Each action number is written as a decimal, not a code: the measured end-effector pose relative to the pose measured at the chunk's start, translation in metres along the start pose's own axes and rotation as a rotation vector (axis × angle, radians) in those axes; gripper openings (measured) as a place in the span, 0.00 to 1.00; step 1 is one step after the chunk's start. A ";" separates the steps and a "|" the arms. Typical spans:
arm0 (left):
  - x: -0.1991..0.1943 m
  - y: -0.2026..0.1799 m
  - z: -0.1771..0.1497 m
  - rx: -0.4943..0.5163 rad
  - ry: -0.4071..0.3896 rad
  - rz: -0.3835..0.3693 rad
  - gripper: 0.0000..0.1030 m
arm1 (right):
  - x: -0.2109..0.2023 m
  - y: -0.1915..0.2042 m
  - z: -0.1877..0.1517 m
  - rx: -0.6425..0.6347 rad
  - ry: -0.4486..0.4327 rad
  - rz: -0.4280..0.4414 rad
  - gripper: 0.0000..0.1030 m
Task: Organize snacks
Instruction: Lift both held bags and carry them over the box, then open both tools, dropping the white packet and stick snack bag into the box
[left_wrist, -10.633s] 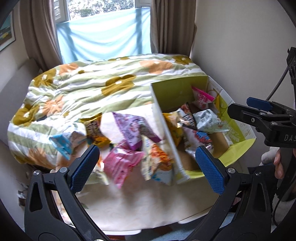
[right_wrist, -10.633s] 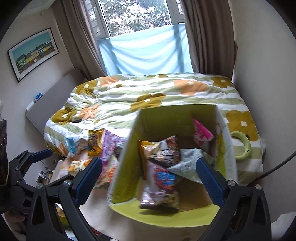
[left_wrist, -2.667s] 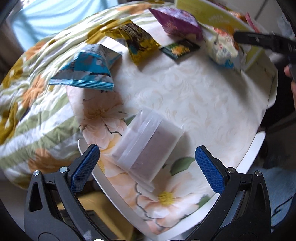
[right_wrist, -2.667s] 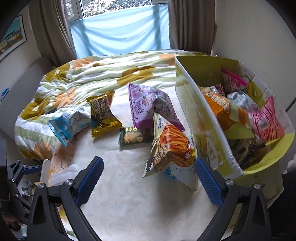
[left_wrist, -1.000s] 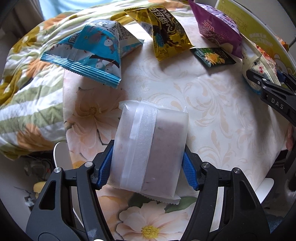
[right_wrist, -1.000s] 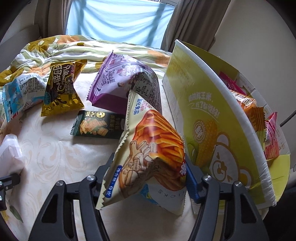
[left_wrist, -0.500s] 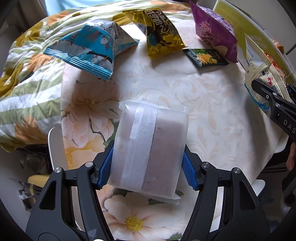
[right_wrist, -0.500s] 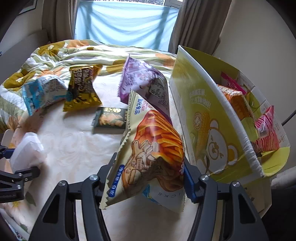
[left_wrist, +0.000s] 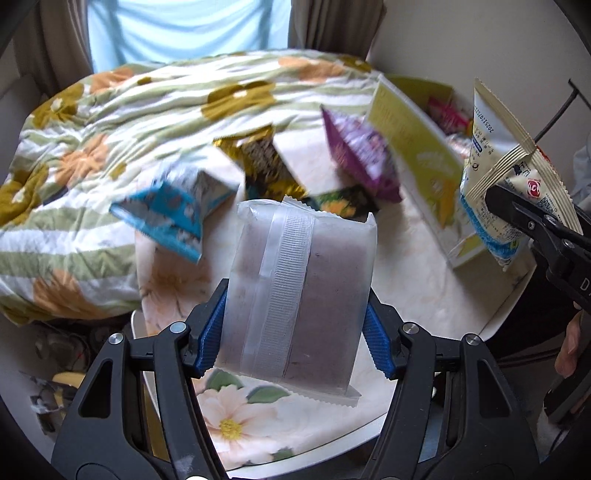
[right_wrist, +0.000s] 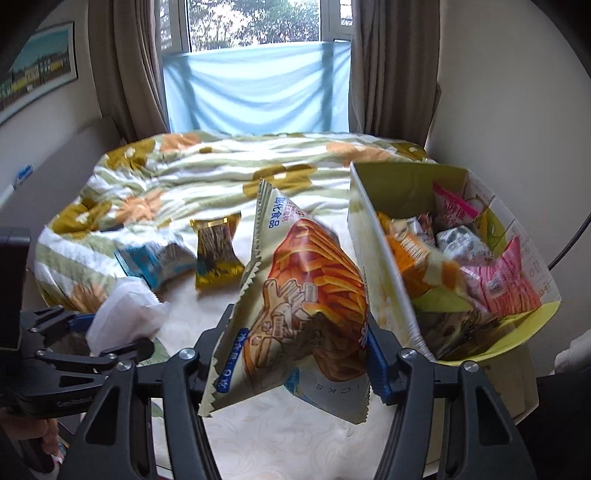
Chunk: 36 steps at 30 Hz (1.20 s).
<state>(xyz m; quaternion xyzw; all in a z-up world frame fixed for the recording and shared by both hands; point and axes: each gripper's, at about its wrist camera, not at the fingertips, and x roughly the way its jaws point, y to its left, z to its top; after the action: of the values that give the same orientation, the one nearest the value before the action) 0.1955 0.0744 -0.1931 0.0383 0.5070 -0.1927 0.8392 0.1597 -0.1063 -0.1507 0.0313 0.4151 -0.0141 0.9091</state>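
My left gripper (left_wrist: 295, 336) is shut on a translucent white packet (left_wrist: 303, 288) with purplish contents, held above the table. My right gripper (right_wrist: 299, 350) is shut on a cream chip bag (right_wrist: 306, 295) with an orange picture, lifted beside the yellow cardboard box (right_wrist: 380, 236). The left wrist view shows that bag (left_wrist: 506, 177) at the right, next to the box wall (left_wrist: 417, 147). In the right wrist view, the white packet (right_wrist: 122, 310) shows at the left. Several snack bags fill the box. On the table lie a blue bag (left_wrist: 173, 214), a gold bag (left_wrist: 266, 166), a purple bag (left_wrist: 362, 155) and a small dark green packet (left_wrist: 343, 201).
The round table (left_wrist: 424, 258) has a pale floral cloth, and its front edge lies near my grippers. A bed with a flowered quilt (right_wrist: 221, 177) sits behind it, under a curtained window. A wall stands right of the box. A person's hand (left_wrist: 569, 350) shows at the right edge.
Both grippers have risen with their packets, which are now off the table. The views have tilted up, bringing the bed and window into sight.
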 end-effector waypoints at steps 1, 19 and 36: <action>-0.004 -0.005 0.005 0.001 -0.014 -0.001 0.60 | -0.005 -0.004 0.006 0.005 -0.009 0.009 0.55; 0.012 -0.168 0.138 -0.016 -0.162 -0.061 0.60 | -0.029 -0.180 0.089 0.031 -0.109 0.073 0.55; 0.104 -0.230 0.184 -0.111 -0.076 0.013 0.99 | 0.012 -0.266 0.105 0.013 -0.044 0.146 0.55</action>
<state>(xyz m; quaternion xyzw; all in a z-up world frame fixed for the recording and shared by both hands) 0.3089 -0.2149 -0.1637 -0.0121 0.4845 -0.1601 0.8599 0.2330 -0.3791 -0.1028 0.0672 0.3916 0.0489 0.9164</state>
